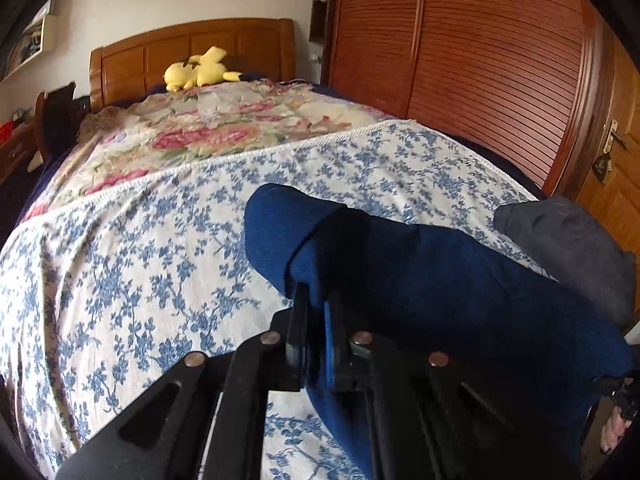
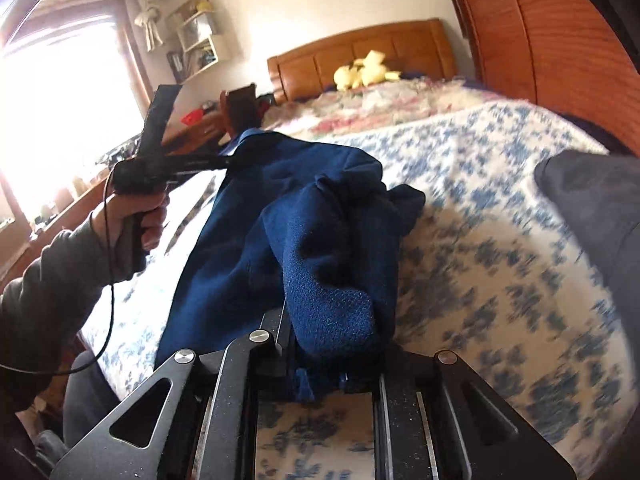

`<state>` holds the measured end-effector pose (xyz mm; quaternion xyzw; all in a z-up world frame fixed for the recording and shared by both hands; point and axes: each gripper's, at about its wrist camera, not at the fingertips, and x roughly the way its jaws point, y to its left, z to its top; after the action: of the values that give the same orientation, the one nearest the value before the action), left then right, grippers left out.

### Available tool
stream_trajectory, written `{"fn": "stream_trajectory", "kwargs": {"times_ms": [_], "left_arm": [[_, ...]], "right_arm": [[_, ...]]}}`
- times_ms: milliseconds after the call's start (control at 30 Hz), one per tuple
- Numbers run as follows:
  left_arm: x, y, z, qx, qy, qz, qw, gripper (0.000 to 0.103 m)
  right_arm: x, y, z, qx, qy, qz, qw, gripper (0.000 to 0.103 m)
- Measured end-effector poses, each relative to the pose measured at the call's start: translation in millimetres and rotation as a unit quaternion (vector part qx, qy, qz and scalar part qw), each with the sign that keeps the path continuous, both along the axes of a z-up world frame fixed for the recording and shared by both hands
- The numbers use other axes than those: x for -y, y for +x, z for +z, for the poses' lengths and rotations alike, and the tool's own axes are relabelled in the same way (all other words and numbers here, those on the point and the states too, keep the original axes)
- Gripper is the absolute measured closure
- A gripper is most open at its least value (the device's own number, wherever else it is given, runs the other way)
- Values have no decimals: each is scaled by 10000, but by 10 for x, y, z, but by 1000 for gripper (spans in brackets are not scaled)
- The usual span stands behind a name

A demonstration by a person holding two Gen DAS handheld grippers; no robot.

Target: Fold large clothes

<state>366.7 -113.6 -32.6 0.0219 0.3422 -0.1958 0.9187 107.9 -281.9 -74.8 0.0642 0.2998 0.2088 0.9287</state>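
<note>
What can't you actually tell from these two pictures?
- Left gripper fingertips: left view, wrapped in the blue garment.
- Right gripper fingertips: right view, buried in the same cloth.
- Garment's type: bunched in both views.
- Grey cloth: cut off by the right view's edge.

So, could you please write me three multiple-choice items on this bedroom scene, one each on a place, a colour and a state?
1. Where does the yellow plush toy lie?
A. by the headboard
B. on the floor
C. on the wall shelf

2. What colour is the garment being handled?
A. red
B. dark blue
C. white

3. How do the jaws of the right gripper stand?
A. wide open, nothing between them
B. closed on the garment
C. closed on the bed cover

Answers: 1 A, it rests at the head of the bed against the wooden headboard; 2 B, the cloth is deep blue in both views; 3 B, blue cloth is pinched between them.
</note>
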Motion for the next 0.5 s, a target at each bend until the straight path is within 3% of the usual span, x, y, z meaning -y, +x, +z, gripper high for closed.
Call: {"fn": "stream_trajectory", "kwargs": {"times_ms": [300, 500], "left_arm": [[716, -58, 384, 366, -37, -308, 9989, 101], [1540, -20, 900, 755, -70, -637, 9951, 100]], "right_arm": [[578, -87, 306, 457, -246, -297, 9982, 91], [1104, -211, 716, 903, -456, -598, 9931, 92]]}}
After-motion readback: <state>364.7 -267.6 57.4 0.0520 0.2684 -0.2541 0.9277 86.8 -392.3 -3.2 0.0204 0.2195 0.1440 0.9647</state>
